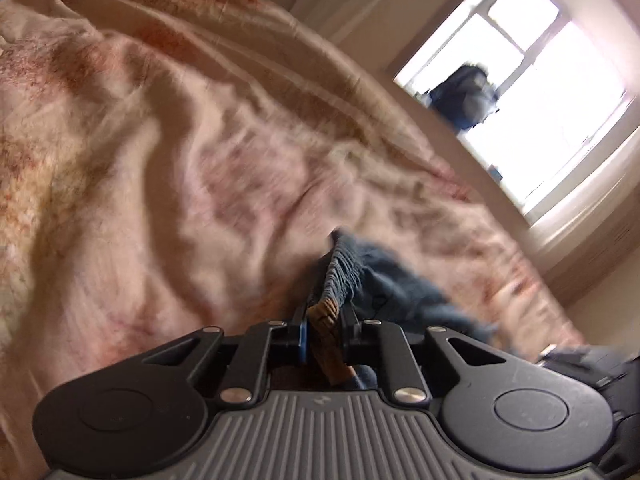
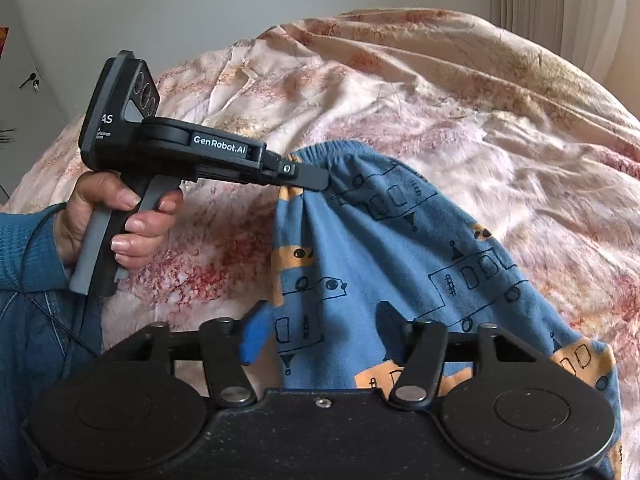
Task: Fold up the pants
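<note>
Pants (image 2: 384, 264): soft blue knit with a printed pattern, light, floppy, no stiffness at all. Draped over the rumpled pink bedspread (image 2: 460, 112), waistband (image 2: 344, 152) end lifted, rest trailing toward the right wrist camera. Will sag and bunch from any single hold; not slippery, not fragile. Best holds judged to be the ribbed waistband corners or the leg hems, where the fabric is doubled and thicker. Single-layer pinches mid-leg likely to drag only the top layer.

Left gripper (image 2: 316, 179): clamped on the waistband at its left edge, fabric gathering into pleats under the pinch. Confirmed in the left wrist view: left gripper (image 1: 323, 318) fingers nearly together with ribbed blue cloth and an orange patch squeezed between. Held out roughly level over the bed, pointing to the right, left hand (image 2: 120, 220) wrapped round the pistol handle with trigger pulled in.

Right gripper (image 2: 320, 320): fingers spread wide, nothing between them, hovering just above the middle of the pants. Blue pad on its left finger near the left fabric edge, other finger over the cloth. Contact with fabric not clear.

Left wrist view motion-blurred; window (image 1: 532, 92) and a dark blue bundle (image 1: 466, 96) on the sill beyond the bed.

Next grab judged to want the opposite waistband corner, to stretch the top edge flat.
</note>
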### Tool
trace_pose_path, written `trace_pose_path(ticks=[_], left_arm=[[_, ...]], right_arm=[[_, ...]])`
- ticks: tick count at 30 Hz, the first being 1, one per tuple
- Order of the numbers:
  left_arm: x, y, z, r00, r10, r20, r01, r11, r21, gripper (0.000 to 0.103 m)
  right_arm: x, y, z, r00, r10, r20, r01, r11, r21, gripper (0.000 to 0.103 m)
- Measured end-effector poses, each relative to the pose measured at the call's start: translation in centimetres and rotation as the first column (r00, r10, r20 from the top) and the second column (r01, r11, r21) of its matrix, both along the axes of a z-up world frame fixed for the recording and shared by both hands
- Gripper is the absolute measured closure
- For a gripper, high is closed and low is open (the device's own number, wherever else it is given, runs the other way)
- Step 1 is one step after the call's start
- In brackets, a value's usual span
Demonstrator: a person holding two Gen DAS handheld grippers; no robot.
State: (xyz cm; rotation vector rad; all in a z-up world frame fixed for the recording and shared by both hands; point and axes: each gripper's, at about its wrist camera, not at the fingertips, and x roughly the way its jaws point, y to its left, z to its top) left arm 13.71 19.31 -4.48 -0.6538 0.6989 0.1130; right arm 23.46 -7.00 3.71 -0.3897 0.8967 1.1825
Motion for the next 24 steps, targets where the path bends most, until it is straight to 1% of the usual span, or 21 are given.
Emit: trace_pose_path(ticks=[1, 4, 5, 6, 8, 9, 10, 12, 13, 17, 19, 21, 22, 23, 24], left_arm=[[0.2, 0.1, -0.6, 1.0, 0.005, -0.016, -0.006, 1.0, -0.011, 0.087], [0.2, 0.3, -0.7, 1.0, 0.015, -0.011, -0.015, 0.999, -0.039, 0.087], [0.1, 0.3, -0.6, 1.0, 0.014, -0.009, -0.015, 0.999, -0.039, 0.087], [0.0, 0.2, -0.6, 1.0, 0.014, -0.009, -0.015, 0.999, -0.039, 0.087], [0.0, 0.2, -0.8, 1.0, 0.015, -0.009, -0.015, 0.999, -0.039, 0.087], [0.1, 0.2, -0.8, 1.0, 0.016, -0.01, -0.016, 0.999, -0.041, 0.087], [-0.1, 0.2, -0.9, 1.0, 0.016, -0.008, -0.016, 0.999, -0.04, 0.087], [0.1, 0.1, -0.9, 1.0, 0.013, -0.006, -0.013, 0.999, -0.031, 0.087], [0.1, 0.1, -0.9, 1.0, 0.011, -0.006, -0.011, 1.0, -0.027, 0.087], [0.1, 0.1, -0.9, 1.0, 0.009, -0.005, -0.009, 1.0, -0.024, 0.087], [0.2, 0.0, -0.9, 1.0, 0.006, -0.003, -0.006, 1.0, -0.019, 0.087], [0.3, -0.1, -0.9, 1.0, 0.002, -0.001, -0.002, 1.0, -0.01, 0.087], [0.3, -0.2, -0.9, 1.0, 0.0, -0.001, 0.0, 1.0, -0.006, 0.087], [0.3, -0.2, -0.9, 1.0, -0.002, -0.001, 0.002, 1.0, -0.003, 0.087], [0.3, -0.2, -0.9, 1.0, -0.003, 0.0, 0.003, 1.0, 0.001, 0.087]], right_arm=[[-0.3, 0.2, -0.2, 1.0, 0.01, 0.026, -0.009, 1.0, -0.021, 0.029], [-0.6, 0.5, -1.6, 0.998, 0.04, 0.041, -0.035, 0.994, -0.102, 0.029], [-0.6, 0.4, -1.8, 0.998, 0.039, 0.042, -0.035, 0.994, -0.104, 0.029], [-0.4, 0.2, -1.6, 0.998, 0.03, 0.048, -0.026, 0.996, -0.087, 0.03], [0.4, 0.0, -0.8, 0.996, -0.012, 0.085, 0.016, 0.999, -0.052, 0.029], [0.9, 0.1, -0.4, 0.992, -0.037, 0.123, 0.042, 0.998, -0.043, 0.028], [1.5, 0.5, -0.1, 0.984, -0.058, 0.168, 0.067, 0.997, -0.046, 0.025], [2.8, 1.4, -0.1, 0.962, -0.096, 0.257, 0.117, 0.991, -0.065, 0.024], [3.6, 1.9, -0.3, 0.956, -0.109, 0.272, 0.132, 0.989, -0.065, 0.024], [7.1, 3.7, -1.3, 0.956, -0.17, 0.239, 0.185, 0.982, -0.042, 0.024], [8.2, 4.7, -2.1, 0.951, -0.172, 0.259, 0.193, 0.979, -0.06, 0.023], [9.1, 5.9, -3.4, 0.927, -0.162, 0.338, 0.224, 0.963, -0.151, 0.022], [9.6, 6.0, -3.8, 0.912, -0.179, 0.369, 0.257, 0.951, -0.174, 0.022], [10.1, 5.7, -3.6, 0.903, -0.217, 0.371, 0.291, 0.944, -0.156, 0.023], [10.6, 5.2, -3.1, 0.898, -0.268, 0.349, 0.326, 0.938, -0.118, 0.027]])
